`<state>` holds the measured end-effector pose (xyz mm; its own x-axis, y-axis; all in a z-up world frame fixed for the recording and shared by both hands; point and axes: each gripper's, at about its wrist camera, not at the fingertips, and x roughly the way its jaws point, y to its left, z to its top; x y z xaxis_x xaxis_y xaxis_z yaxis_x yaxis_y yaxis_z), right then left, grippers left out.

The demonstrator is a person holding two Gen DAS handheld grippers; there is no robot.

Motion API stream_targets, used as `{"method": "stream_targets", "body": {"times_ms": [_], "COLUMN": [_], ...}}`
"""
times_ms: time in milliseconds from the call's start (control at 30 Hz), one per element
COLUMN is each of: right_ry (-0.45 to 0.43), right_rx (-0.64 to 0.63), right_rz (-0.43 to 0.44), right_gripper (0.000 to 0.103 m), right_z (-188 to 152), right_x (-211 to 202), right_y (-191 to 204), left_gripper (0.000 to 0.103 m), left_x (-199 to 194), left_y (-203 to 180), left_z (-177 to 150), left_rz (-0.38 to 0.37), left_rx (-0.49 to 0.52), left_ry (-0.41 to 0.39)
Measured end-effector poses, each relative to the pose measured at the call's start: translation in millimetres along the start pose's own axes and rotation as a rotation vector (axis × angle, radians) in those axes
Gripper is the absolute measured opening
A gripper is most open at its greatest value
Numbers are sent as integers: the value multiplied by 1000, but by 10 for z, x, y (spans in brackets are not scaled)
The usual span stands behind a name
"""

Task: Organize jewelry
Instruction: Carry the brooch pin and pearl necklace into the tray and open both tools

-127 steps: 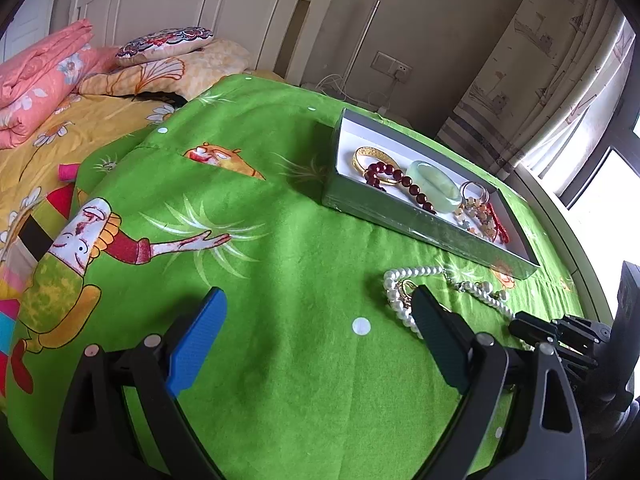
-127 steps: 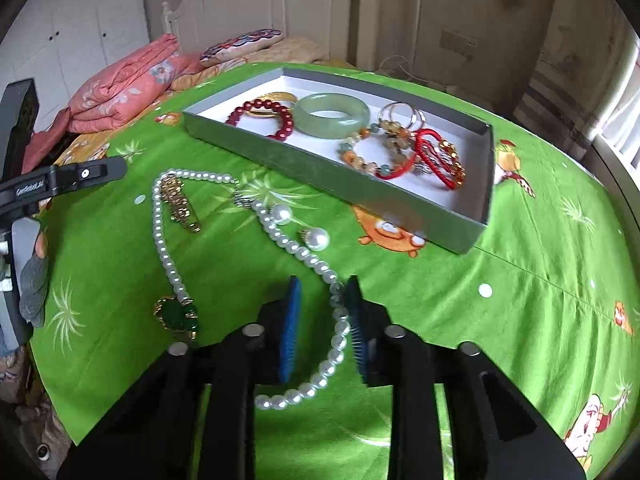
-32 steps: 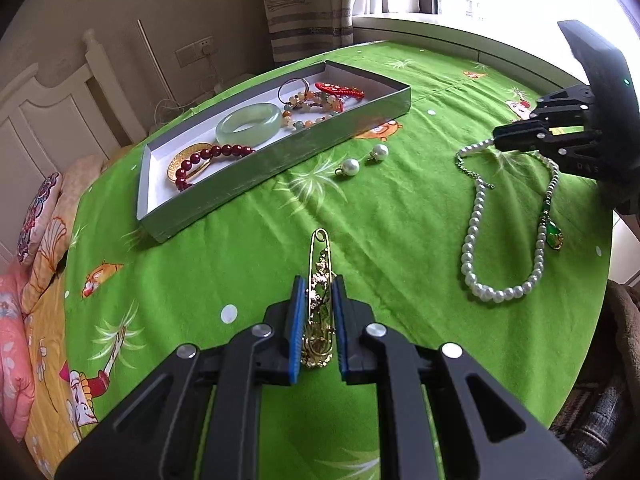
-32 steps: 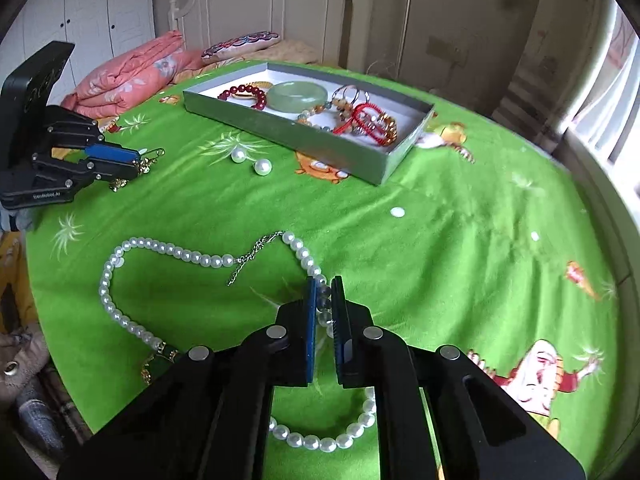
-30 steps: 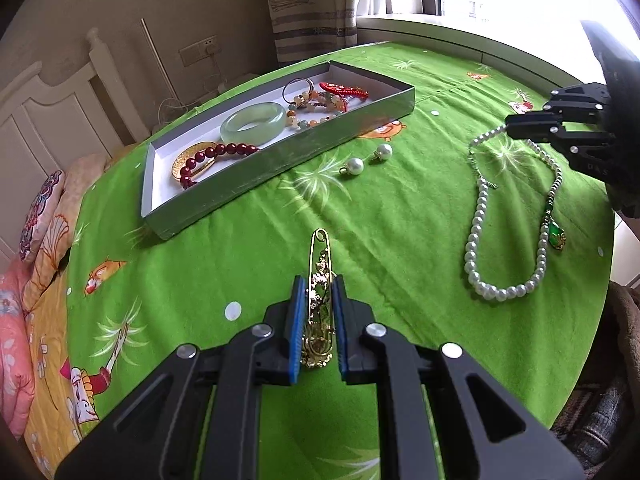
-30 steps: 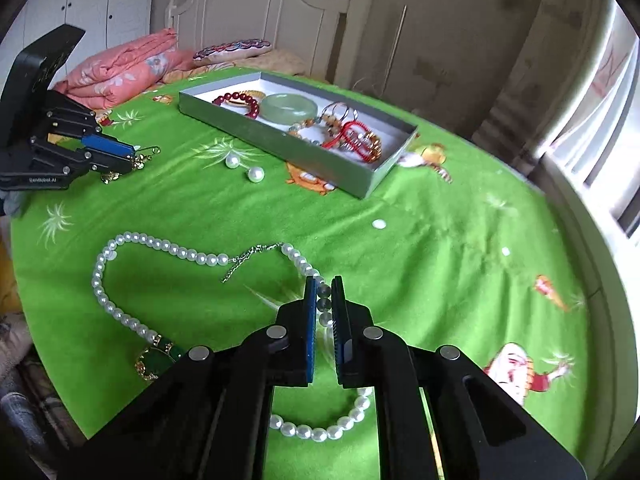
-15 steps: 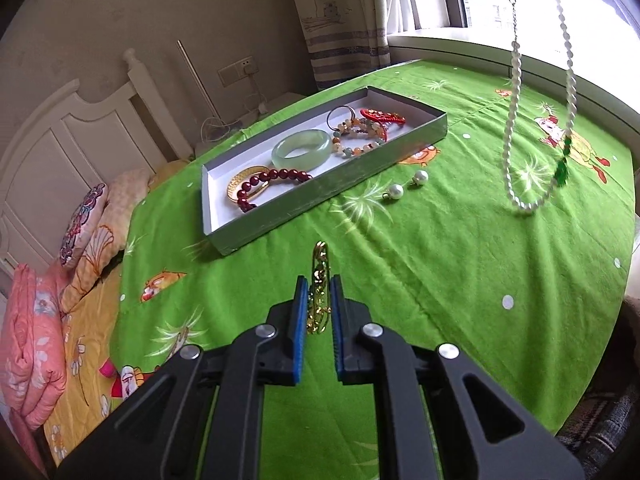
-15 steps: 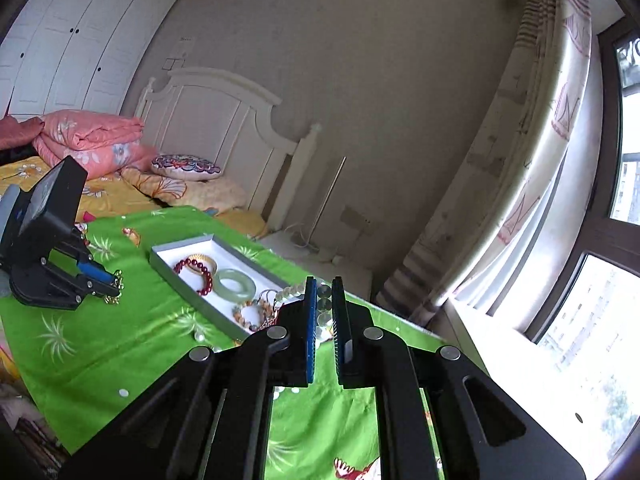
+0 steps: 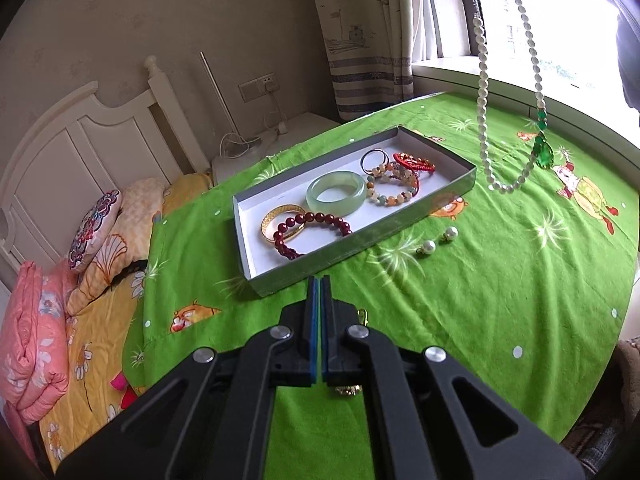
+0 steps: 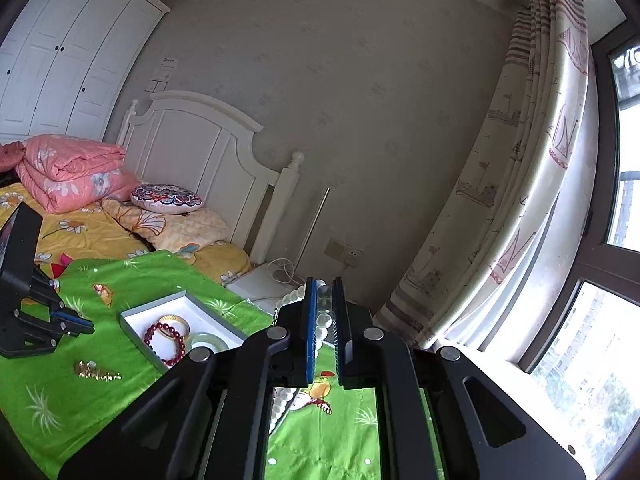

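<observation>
the left gripper (image 9: 320, 292) had just closed empty; the gold brooch (image 10: 97, 371) slipped out onto the cloth, needing re-grasping.

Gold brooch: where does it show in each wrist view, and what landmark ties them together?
Left wrist: lower centre, gold brooch mostly hidden under the left gripper, only gold bits showing.
Right wrist: lower left, lying on the green cloth.
Shared landmark: the grey jewelry box.
</observation>
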<state>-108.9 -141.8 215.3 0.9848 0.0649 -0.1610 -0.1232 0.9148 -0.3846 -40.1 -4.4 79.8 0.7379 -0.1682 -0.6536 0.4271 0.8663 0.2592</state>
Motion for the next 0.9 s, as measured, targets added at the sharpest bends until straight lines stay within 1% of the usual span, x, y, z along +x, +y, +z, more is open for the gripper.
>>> {"method": "stream_targets", "body": {"times_ms": [33,67,100,133,167,200,233,300,367,400,433,467,633,767,900], "right_ry": [5,9,12,10,9,9,6,3,3,5,7,11,25,37,56], "right_rx": [25,43,55,63,68,71,71,63,47,40,32,26,23,36,53], "right_rz": [11,22,30,36,44,53,59,69,75,76,77,77,70,71,78], "right_gripper": [9,9,9,9,9,9,9,9,9,9,9,9,9,9,9], "right_z": [26,56,83,110,135,159,175,209,246,270,293,315,416,454,466], "right_x": [76,145,202,242,272,297,314,348,400,432,462,500,683,845,1022], "right_y": [-21,-41,-49,-46,-36,-19,6,57,114,140,168,184,205,203,243], "left_gripper": [0,1,5,16,29,53,57,56,47,39,23,19,19,19,19], "left_x": [17,51,83,104,136,184,242,394,561,584,576,561,449,382,478], "left_y": [29,52,52,34,14,-4,-24,-26,-18,0,34,62,141,312,464], "left_z": [28,42,33,1,-47,-116,-202,-362,-500,-543,-552,-549,-453,-187,143], "left_rz": [-37,-111,-172,-186,-177,-181,-197,-216,-216,-234,-249,-251,-221,-186,-170], "left_rx": [-11,-21,-24,-17,-12,-7,-3,-21,-34,-51,-74,-81,-97,-136,-160], "left_ry": [6,31,58,67,81,105,130,183,227,212,204,202,137,79,50]}}
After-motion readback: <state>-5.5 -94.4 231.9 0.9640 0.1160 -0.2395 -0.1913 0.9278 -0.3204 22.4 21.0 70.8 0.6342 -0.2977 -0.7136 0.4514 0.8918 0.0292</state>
